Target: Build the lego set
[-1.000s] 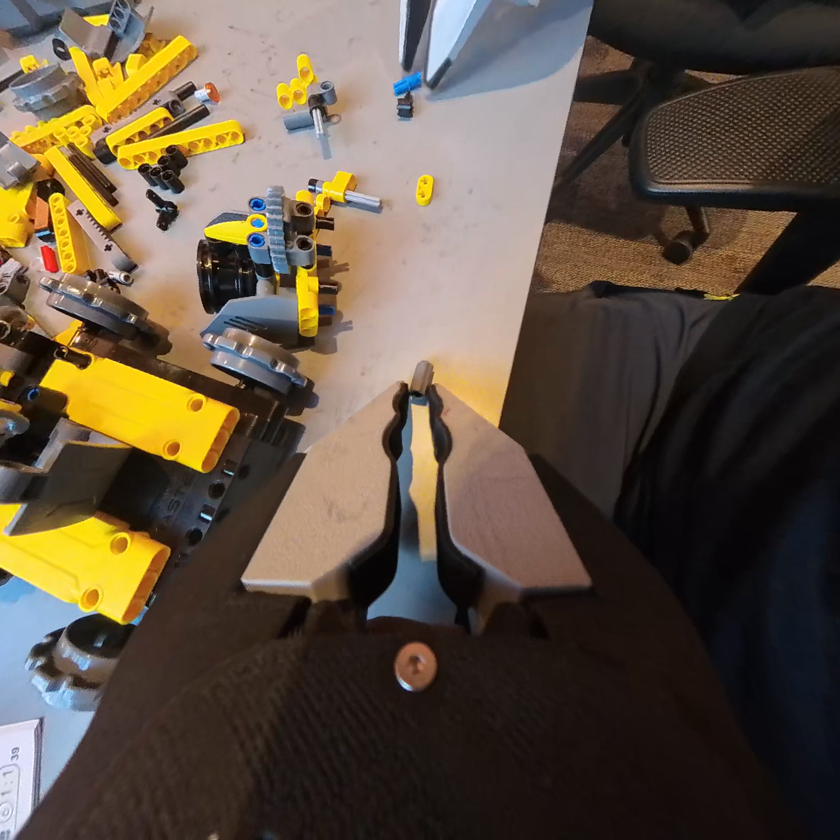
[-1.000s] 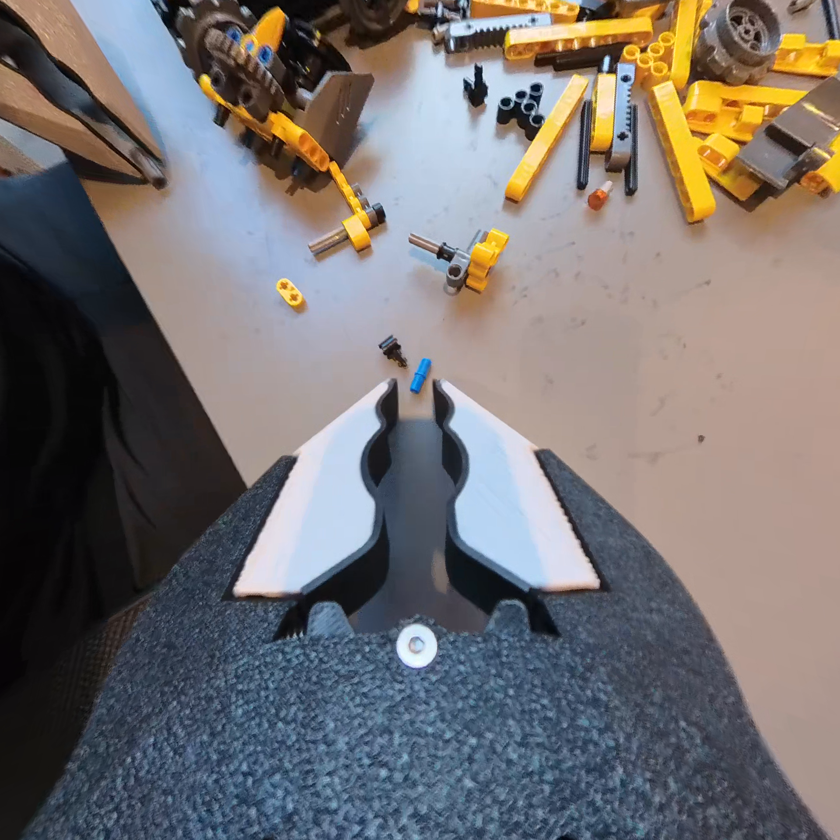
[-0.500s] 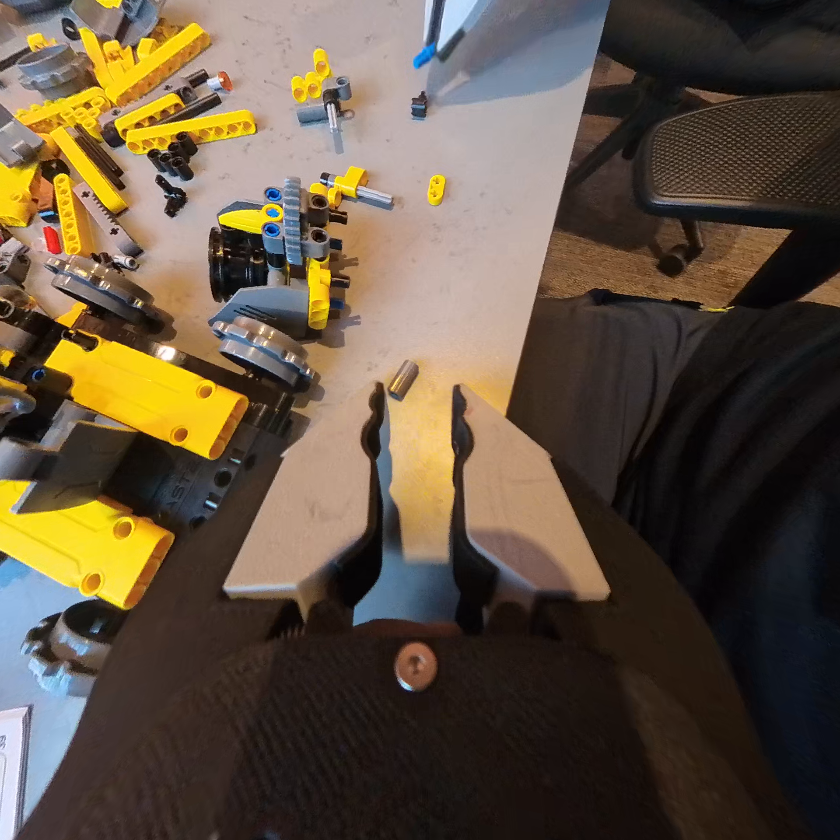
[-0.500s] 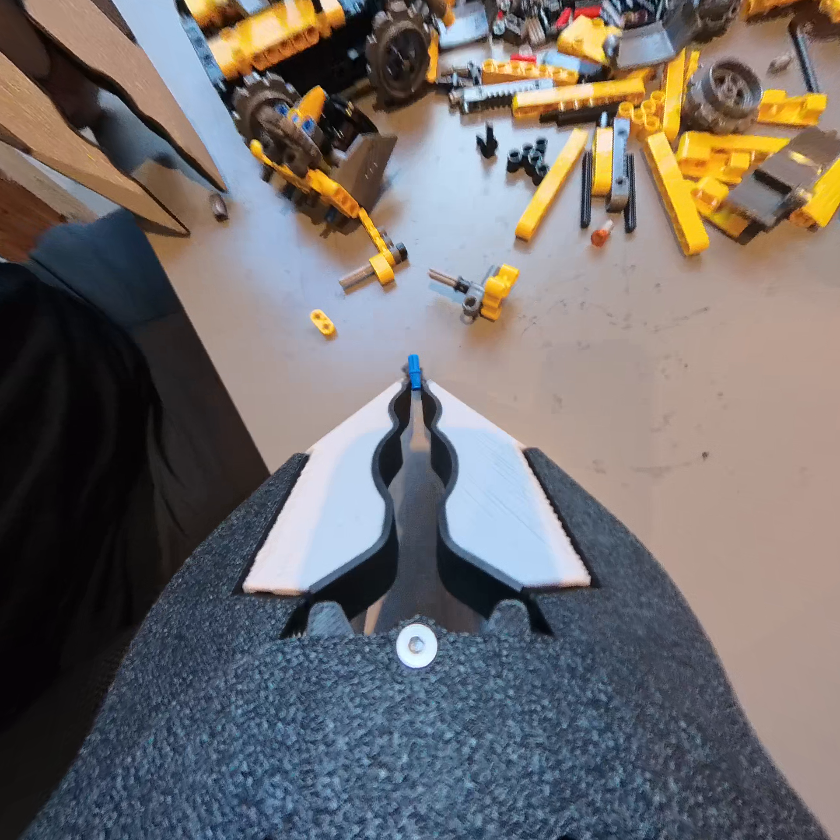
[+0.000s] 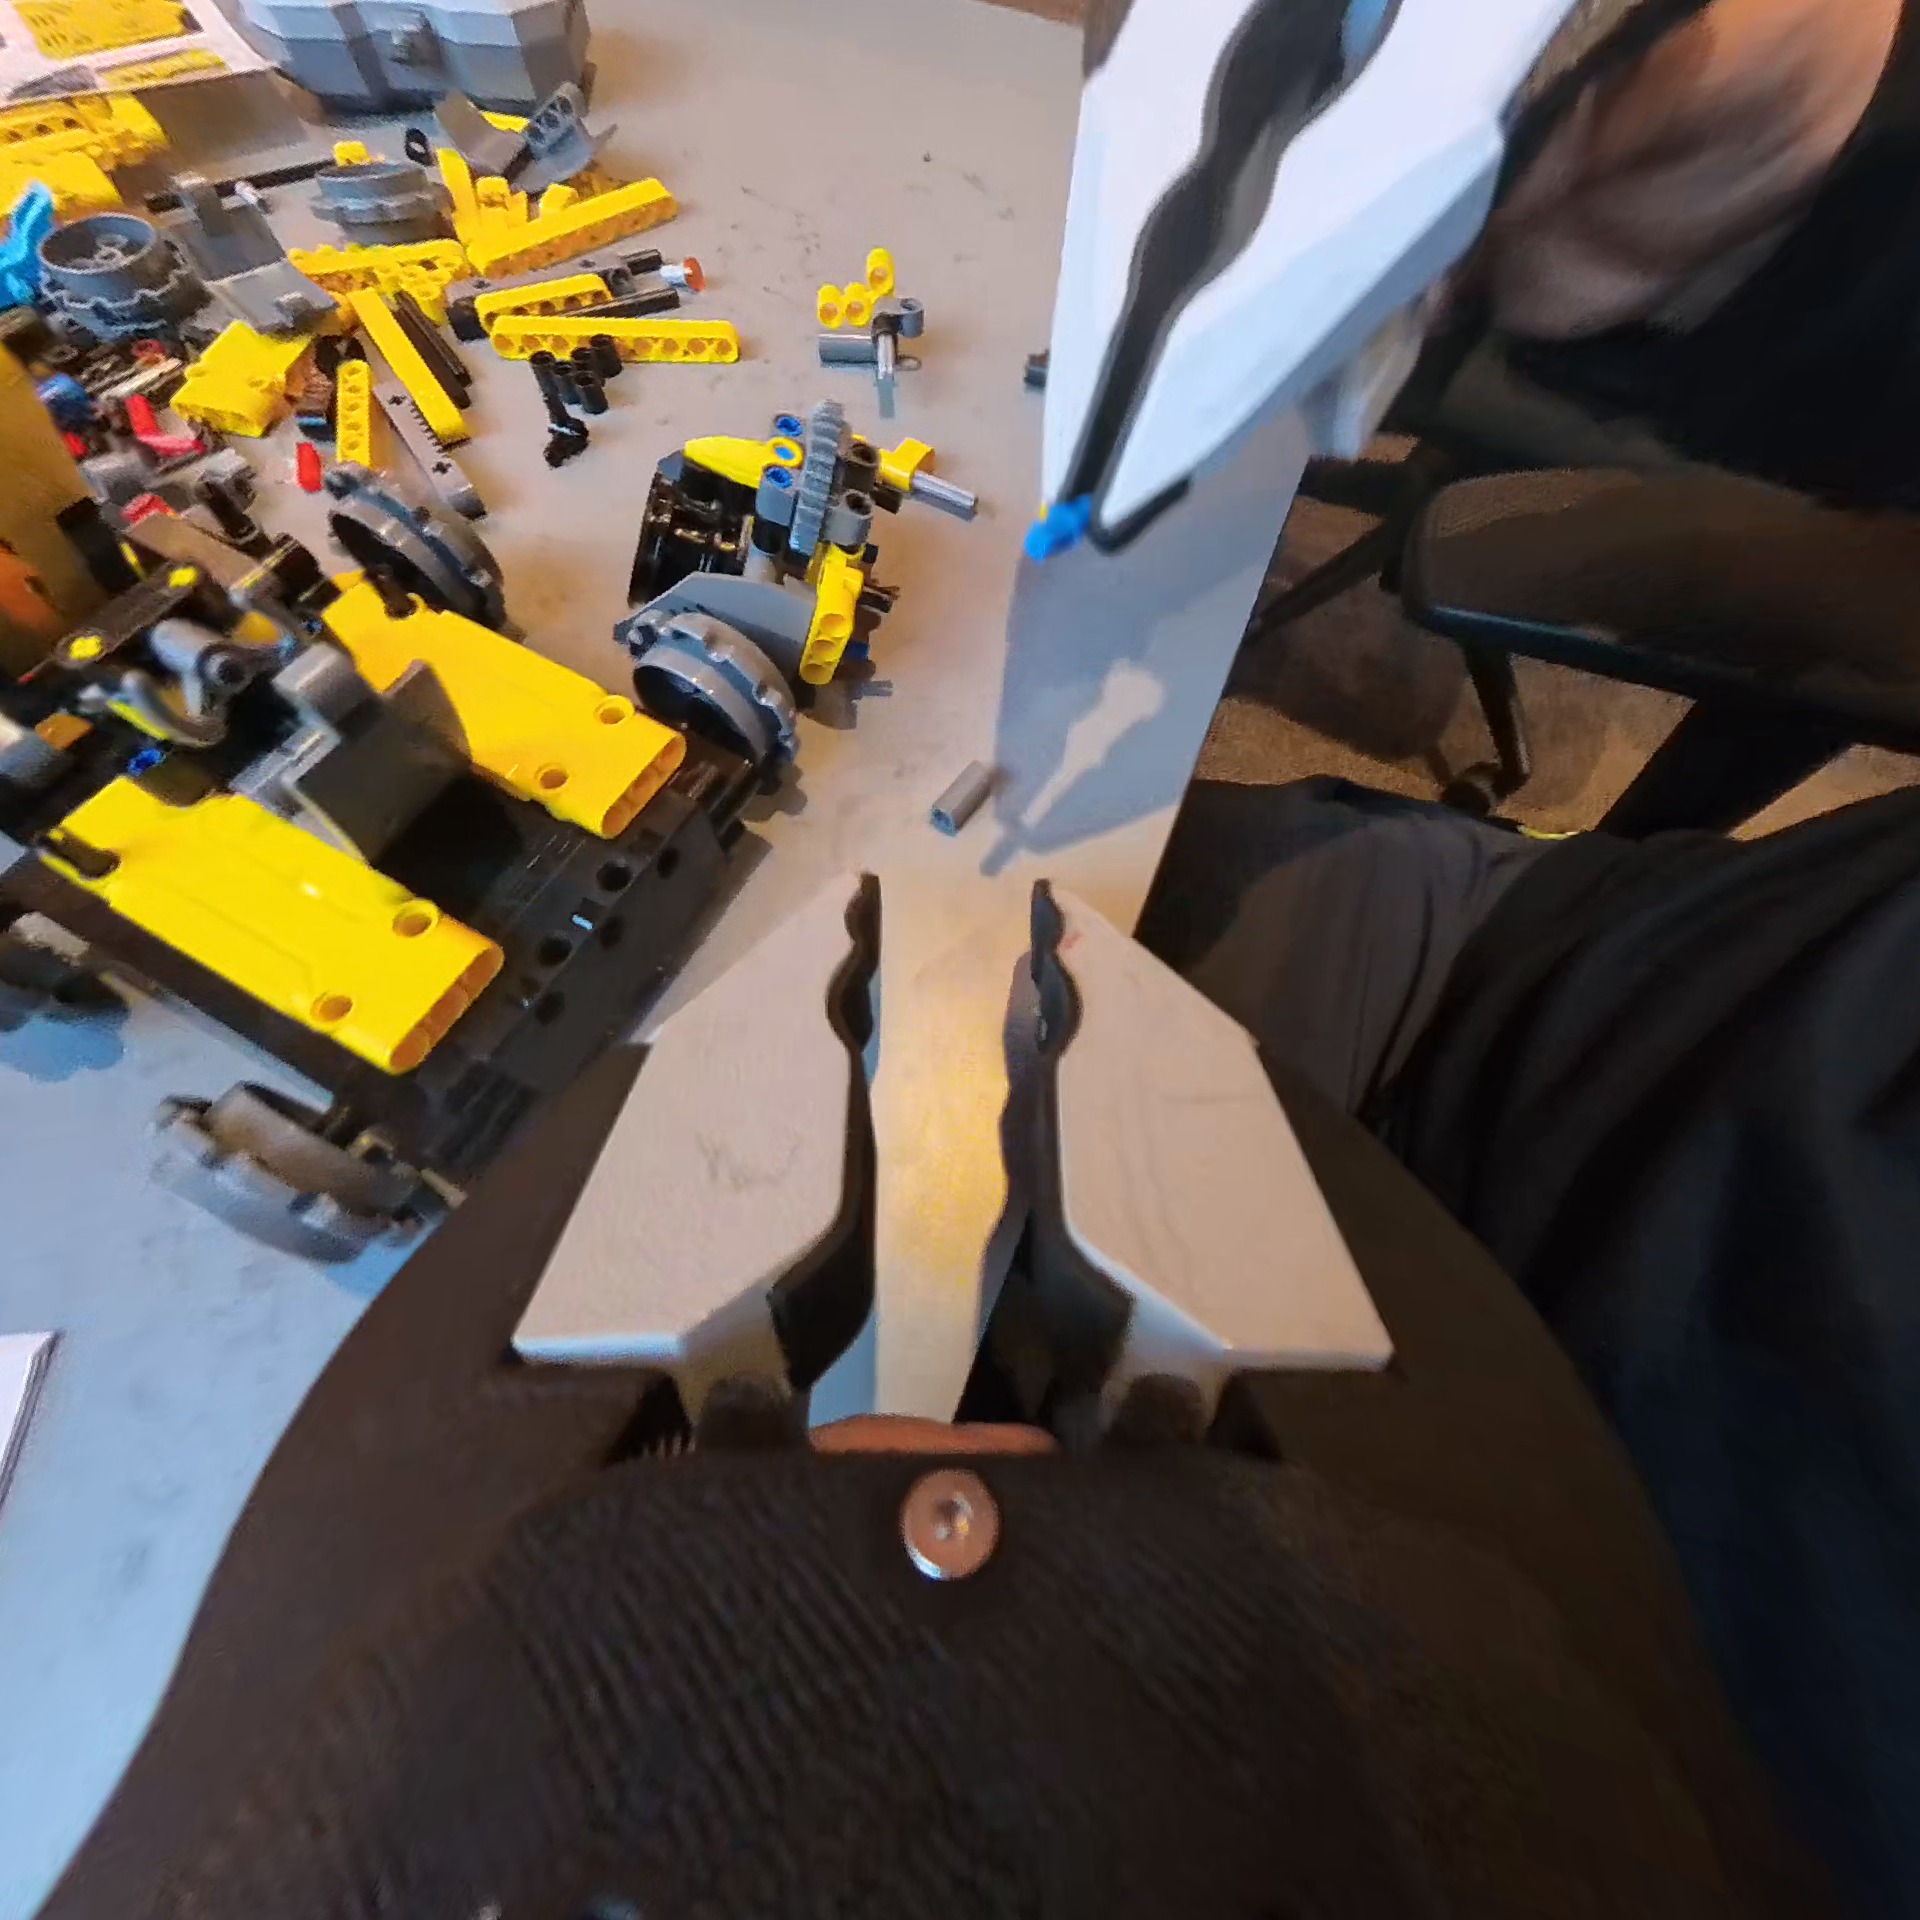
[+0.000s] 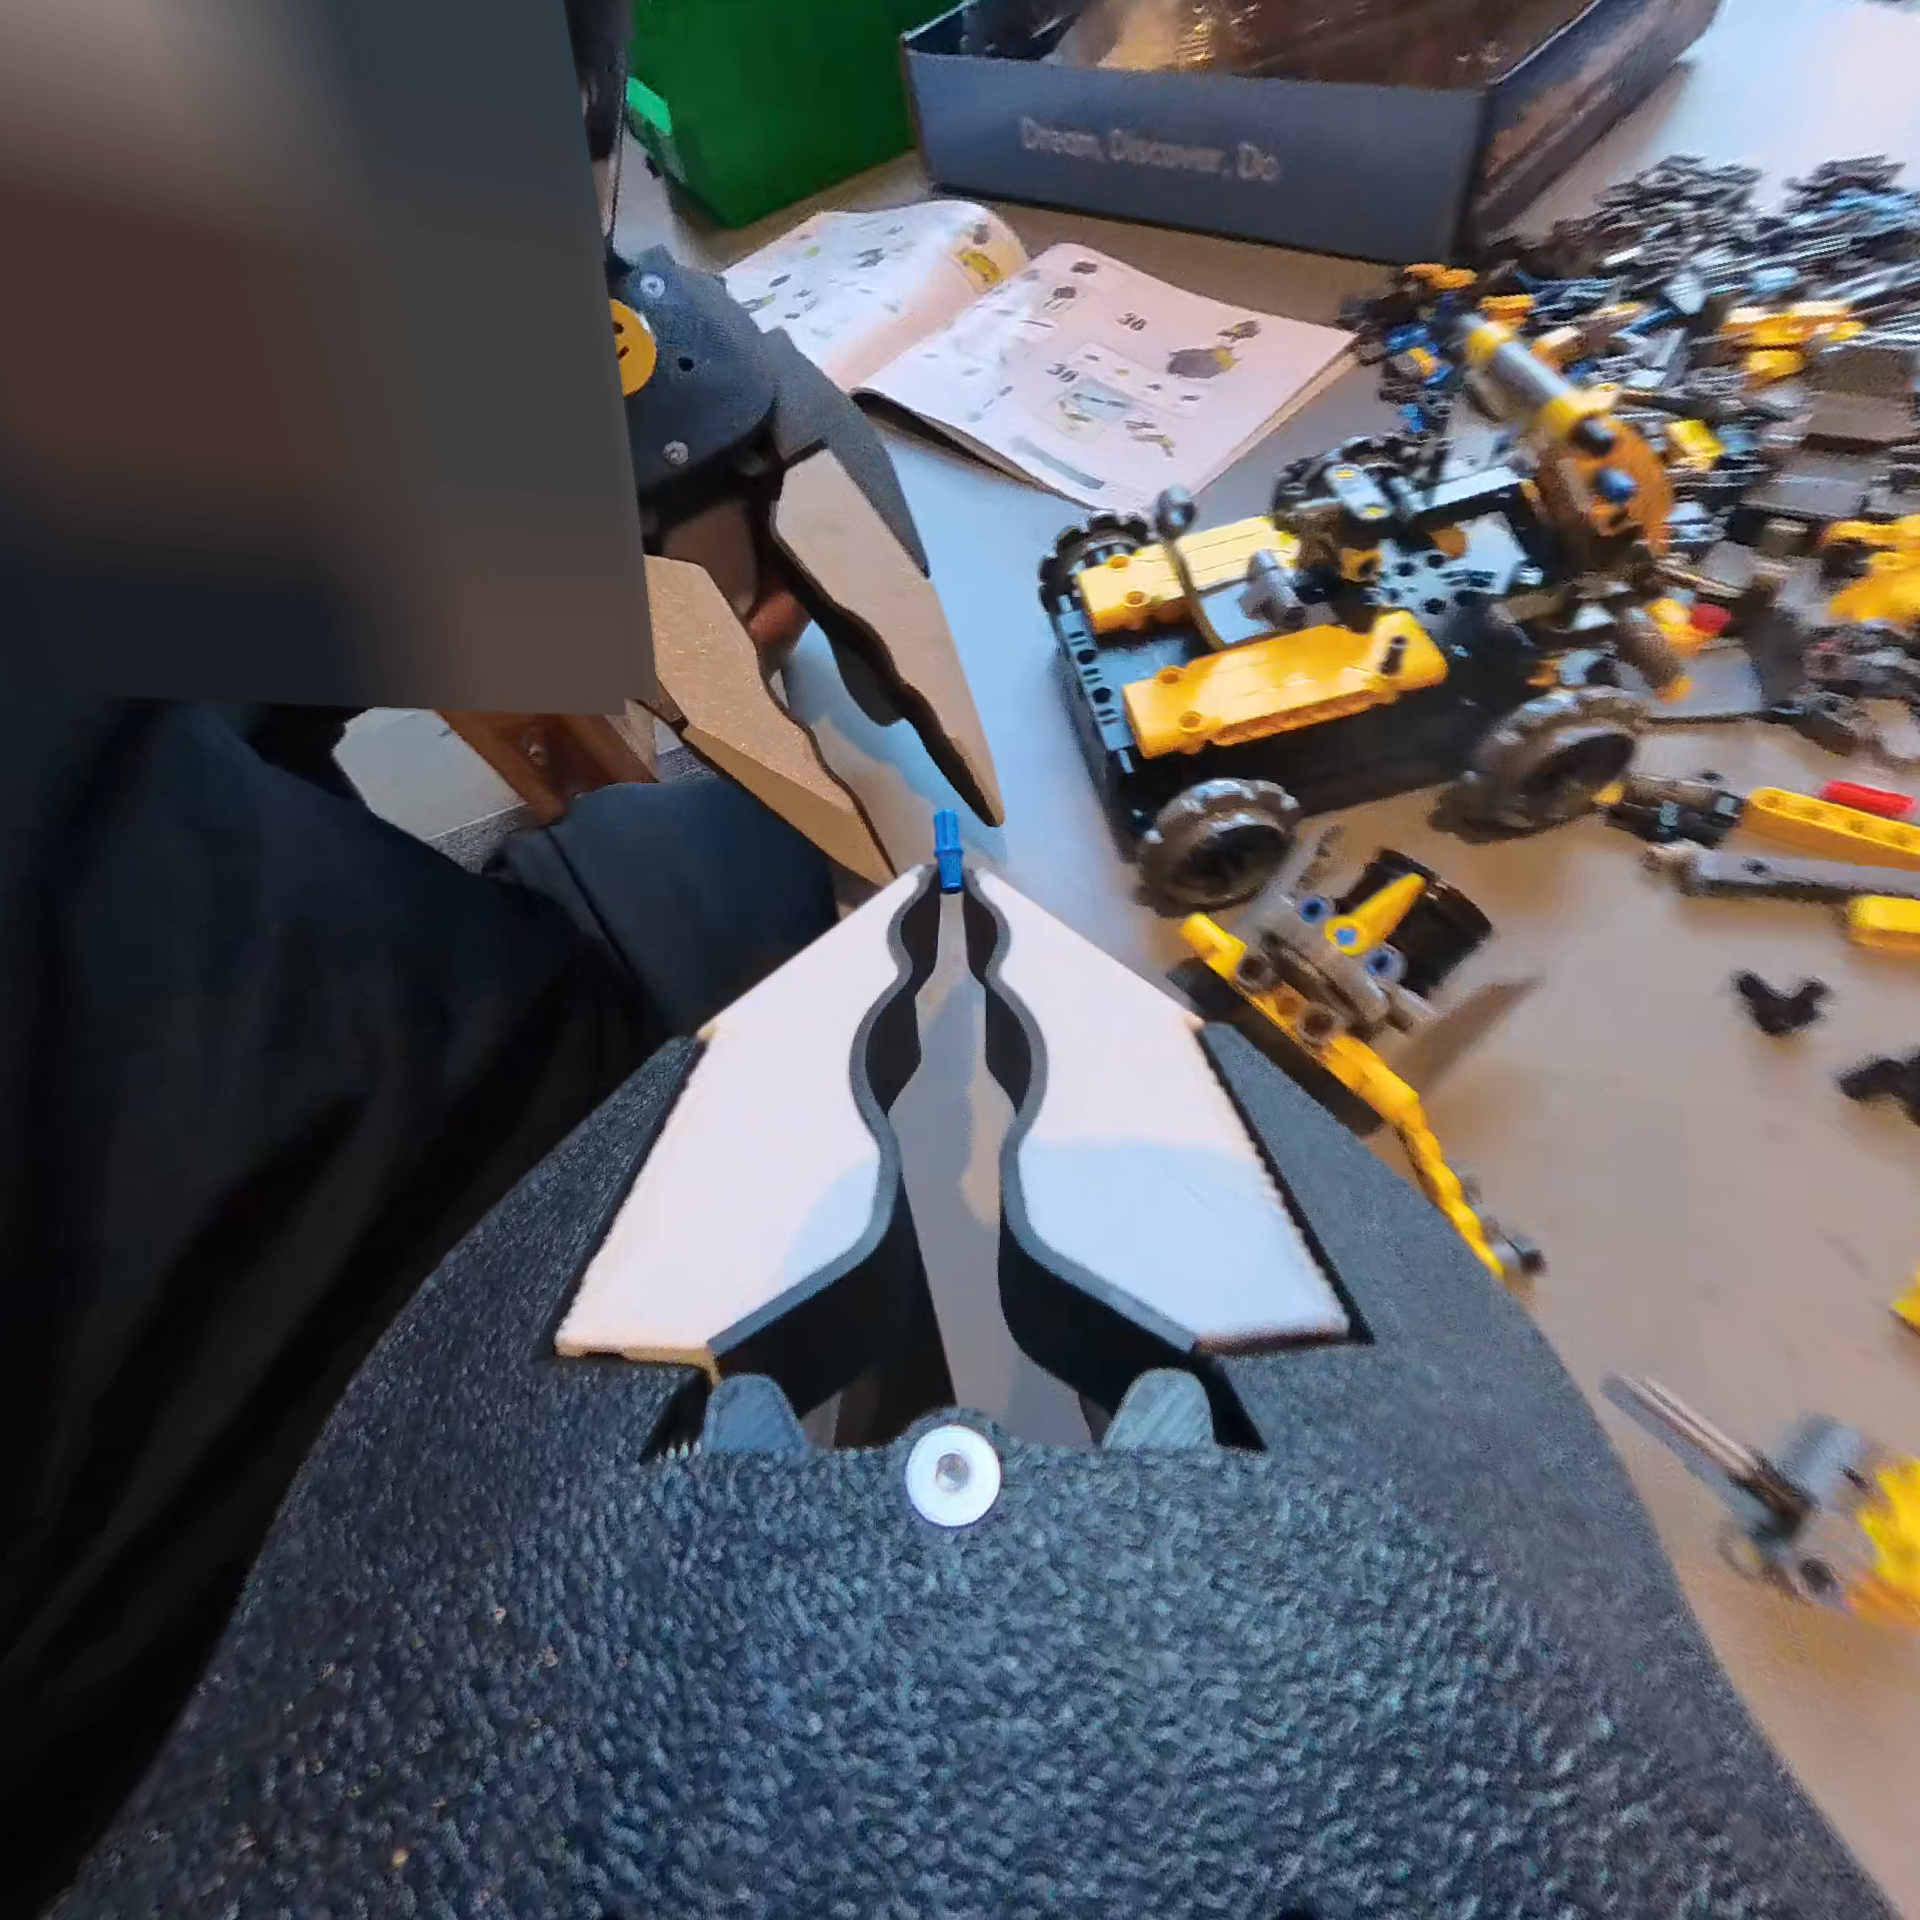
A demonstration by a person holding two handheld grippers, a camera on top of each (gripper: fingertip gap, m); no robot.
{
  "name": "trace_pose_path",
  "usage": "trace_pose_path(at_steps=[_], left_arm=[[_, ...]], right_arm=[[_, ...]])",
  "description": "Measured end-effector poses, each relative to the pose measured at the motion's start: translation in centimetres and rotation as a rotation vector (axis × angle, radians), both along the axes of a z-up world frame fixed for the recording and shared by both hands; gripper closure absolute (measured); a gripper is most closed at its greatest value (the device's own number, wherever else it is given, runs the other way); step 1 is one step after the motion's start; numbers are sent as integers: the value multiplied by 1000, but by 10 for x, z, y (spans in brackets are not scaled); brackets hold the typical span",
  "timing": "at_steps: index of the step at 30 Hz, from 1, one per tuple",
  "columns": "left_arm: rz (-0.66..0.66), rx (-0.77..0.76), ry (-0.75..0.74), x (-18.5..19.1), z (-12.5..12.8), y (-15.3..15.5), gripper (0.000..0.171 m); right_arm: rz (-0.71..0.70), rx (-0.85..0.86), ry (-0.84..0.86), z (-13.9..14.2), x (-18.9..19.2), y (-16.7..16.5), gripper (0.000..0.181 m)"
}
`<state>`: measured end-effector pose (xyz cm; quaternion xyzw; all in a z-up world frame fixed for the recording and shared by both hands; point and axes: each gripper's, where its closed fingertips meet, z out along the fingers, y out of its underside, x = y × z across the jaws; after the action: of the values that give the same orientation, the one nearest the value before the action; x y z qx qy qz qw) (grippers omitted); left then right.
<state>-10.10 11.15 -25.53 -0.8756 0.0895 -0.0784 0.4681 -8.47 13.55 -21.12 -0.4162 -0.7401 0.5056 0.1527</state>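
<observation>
Blue pin (image 6: 947, 850): small blue connector peg, pinched at the very tips of the right gripper (image 6: 947, 878), sticking out past them; held above the desk edge, off the surface. Also seen in the left wrist view (image 5: 1051, 532).
Right gripper: clenched on the blue pin, fingers nearly meeting at the tips.
Left gripper (image 5: 954, 902): released, fingers apart, nothing between them; low over the desk (image 5: 1101, 665) near its edge.
Grey sleeve (image 5: 963, 800): short grey tube lying on the desk, just ahead of the left gripper's tips, not touching them.
Gear assembly (image 5: 774, 556): yellow, grey and black sub-build with a grey gear, beyond the sleeve.
Vehicle chassis (image 5: 353, 821): large black frame with yellow panels, left of the left gripper.
Loose parts (image 5: 582, 312): yellow beams, black pins, grey wheels scattered farther out.
Instruction booklet (image 6: 1049, 364): open, on the desk behind the chassis.
Box (image 6: 1226, 135): dark, at the far side.
Person: dark clothing (image 5: 1558, 1091) at the desk edge.
</observation>
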Motion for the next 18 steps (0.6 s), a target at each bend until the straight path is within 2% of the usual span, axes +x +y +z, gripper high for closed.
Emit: trace_pose_path(at_steps=[6, 10, 11, 15, 18], left_arm=[[16, -2, -28, -7, 2, -11, 147], [37, -45, -123, 0, -1, -11, 148], [47, -62, -114, -1, -4, -11, 148], [132, -152, 94, -21, -20, -17, 150], [134, -154, 11, -13, -20, -17, 151]], right_arm=[[12, 81, -12, -18, -13, -16, 178], [-13, 176, 8, -30, -14, -20, 178], [-20, 209, -4, -36, -14, -20, 178], [-83, 359, -41, -56, -18, -18, 177], [-114, 430, -71, -64, -21, -20, 177]])
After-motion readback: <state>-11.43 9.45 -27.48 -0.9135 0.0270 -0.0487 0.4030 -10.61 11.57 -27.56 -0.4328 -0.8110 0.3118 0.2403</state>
